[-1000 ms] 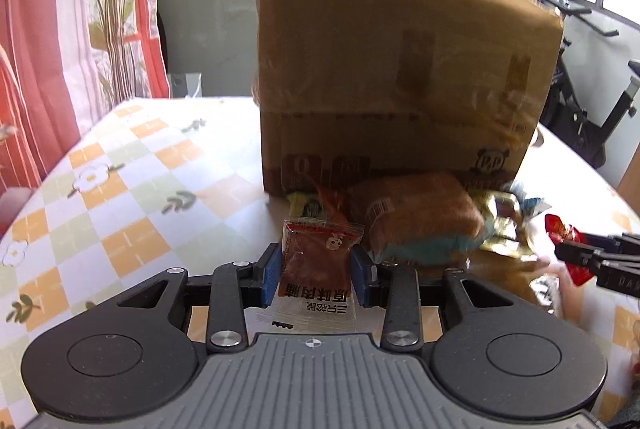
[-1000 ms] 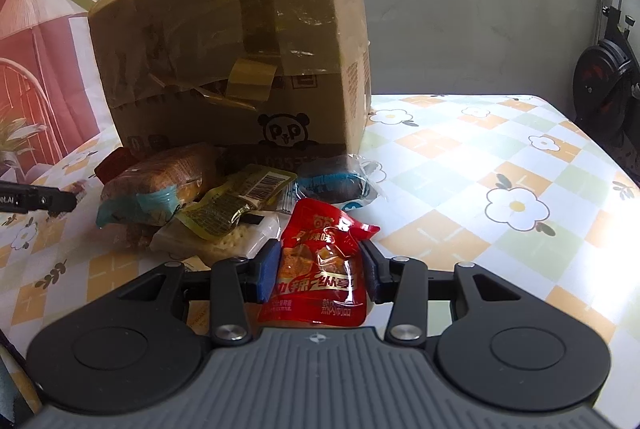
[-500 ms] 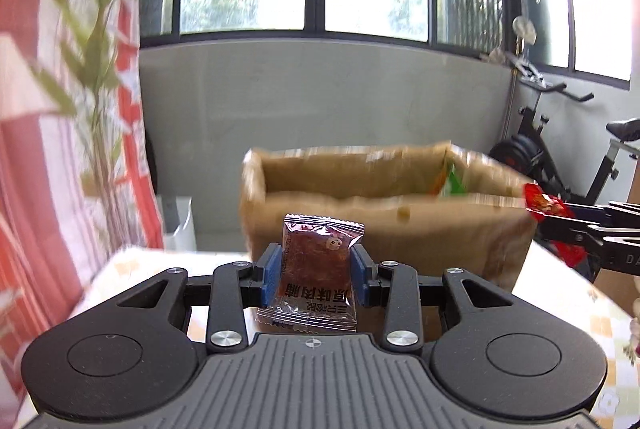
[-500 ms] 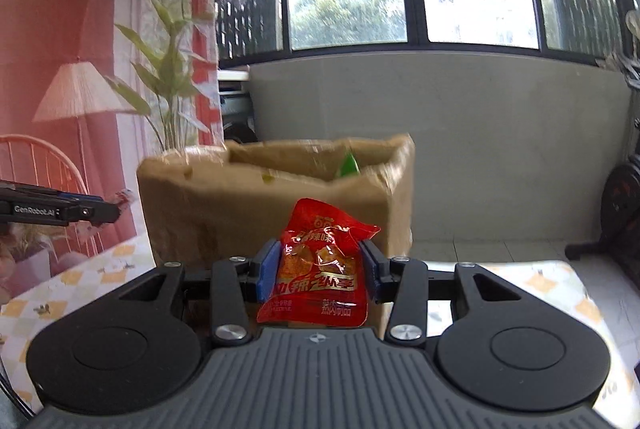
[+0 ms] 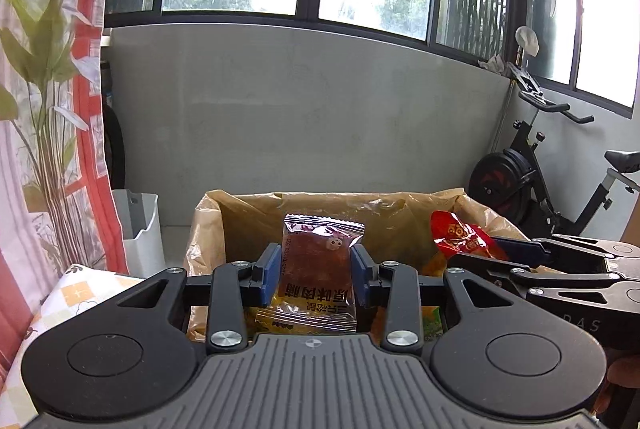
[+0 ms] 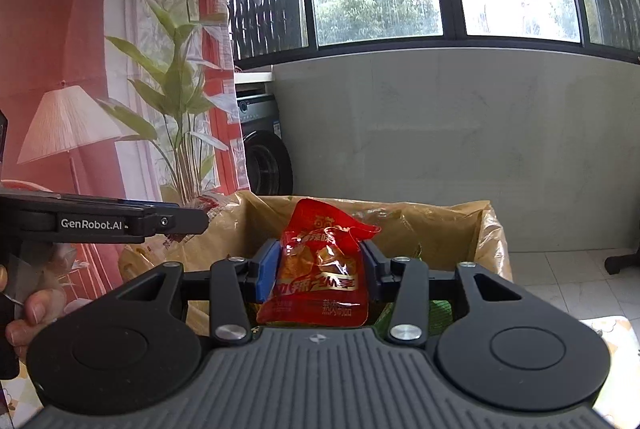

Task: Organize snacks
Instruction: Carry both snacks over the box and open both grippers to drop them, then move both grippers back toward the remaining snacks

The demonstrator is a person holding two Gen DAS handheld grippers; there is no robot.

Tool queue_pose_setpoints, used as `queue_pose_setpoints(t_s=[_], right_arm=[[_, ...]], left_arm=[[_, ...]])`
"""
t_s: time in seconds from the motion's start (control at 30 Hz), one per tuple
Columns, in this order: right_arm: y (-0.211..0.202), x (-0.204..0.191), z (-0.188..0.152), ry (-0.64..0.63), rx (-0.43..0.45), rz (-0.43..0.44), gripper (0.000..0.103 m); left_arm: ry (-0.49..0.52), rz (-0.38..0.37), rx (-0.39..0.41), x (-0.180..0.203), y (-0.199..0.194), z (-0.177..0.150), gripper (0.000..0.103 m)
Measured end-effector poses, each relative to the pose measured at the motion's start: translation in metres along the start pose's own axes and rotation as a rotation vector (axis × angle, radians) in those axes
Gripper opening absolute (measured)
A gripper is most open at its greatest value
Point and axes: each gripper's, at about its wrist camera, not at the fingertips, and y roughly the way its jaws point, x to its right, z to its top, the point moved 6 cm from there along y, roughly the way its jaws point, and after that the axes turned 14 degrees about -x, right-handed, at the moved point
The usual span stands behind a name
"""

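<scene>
**Both tongs loaded, above the open box**

Left tongs (image 5: 316,271): my blue pads pinched a clear packet of brown dried meat (image 5: 318,269) by its two side edges. Packet stood upright, print upside down, dead centre of the left wrist frame, lower middle. Pads were pressed on the wrapper, no gap visible.

Right tongs (image 6: 318,269): pinched on a red snack pouch (image 6: 320,265), also upright, top corner crumpled over to the right. Centre of the right wrist frame, lower middle.

Cardboard box (image 5: 224,221) sat directly behind and below both packets, open top, lined with shiny brown tape. In the left view its rim ran across the middle of the frame; a few yellow and green wrappers (image 5: 430,325) showed inside, under my fingers. In the right view the same box (image 6: 486,241) filled the centre, green packaging visible low at the right.

Cross-check: from the left camera the right tongs (image 5: 486,249) came in from the right edge with the red pouch (image 5: 460,235) at their tip, over the box's right side. From the right camera the left tongs (image 6: 176,221) came in from the left edge, and my hand (image 6: 32,309) was at the lower left.

Patterned tablecloth (image 5: 72,293) at lower left of the left view. Exercise bike (image 5: 532,169) at right.
</scene>
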Motion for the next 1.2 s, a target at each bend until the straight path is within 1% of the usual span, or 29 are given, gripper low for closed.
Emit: queue_pose_setpoints(t_s=[0.03, 0.07, 0.1, 0.13, 0.2, 0.23, 0.37, 0.5, 0.63, 0.77, 0.93, 1.03, 1.13, 1.2], right_arm=[[0.004, 0.0, 0.0, 0.0, -0.012, 0.005, 0.048], [0.007, -0.001, 0.0, 0.002, -0.03, 0.015, 0.05], [0.009, -0.002, -0.001, 0.004, -0.046, 0.024, 0.05], [0.009, -0.002, -0.002, 0.003, -0.053, 0.018, 0.051], [0.006, -0.003, -0.004, -0.01, -0.054, -0.025, 0.058], [0.003, -0.003, -0.005, -0.009, -0.051, -0.033, 0.063], [-0.015, -0.005, -0.01, 0.017, -0.024, -0.013, 0.064], [-0.037, -0.01, -0.02, 0.015, 0.006, -0.03, 0.064], [-0.059, -0.016, -0.035, 0.028, 0.034, -0.039, 0.064], [-0.079, -0.025, -0.054, 0.027, 0.062, -0.039, 0.064], [-0.094, -0.034, -0.086, 0.026, 0.062, -0.063, 0.064], [-0.094, -0.033, -0.112, 0.062, 0.022, -0.076, 0.064], [-0.085, -0.031, -0.142, 0.103, -0.062, -0.088, 0.064], [-0.078, -0.029, -0.163, 0.141, -0.137, -0.093, 0.064]], left_arm=[[0.004, 0.003, -0.009, -0.001, 0.002, -0.003, 0.043], [0.007, 0.014, -0.016, -0.003, 0.005, -0.004, 0.044], [0.009, 0.03, -0.022, -0.004, 0.007, -0.006, 0.046], [0.012, 0.049, -0.028, -0.005, 0.009, -0.007, 0.05], [0.019, 0.067, -0.037, -0.008, 0.012, -0.008, 0.057], [0.017, 0.067, -0.038, -0.009, 0.01, -0.009, 0.057], [0.012, 0.052, -0.034, -0.014, -0.005, -0.018, 0.058], [0.047, 0.068, -0.005, -0.013, -0.027, -0.026, 0.058], [0.046, 0.066, 0.012, -0.016, -0.053, -0.035, 0.059], [0.027, 0.06, 0.016, -0.016, -0.074, -0.052, 0.059], [-0.002, 0.045, -0.008, -0.016, -0.086, -0.084, 0.058], [0.001, 0.051, -0.046, -0.016, -0.083, -0.105, 0.059], [-0.014, 0.056, -0.085, -0.016, -0.077, -0.126, 0.059], [-0.03, 0.059, -0.112, -0.016, -0.072, -0.14, 0.059]])
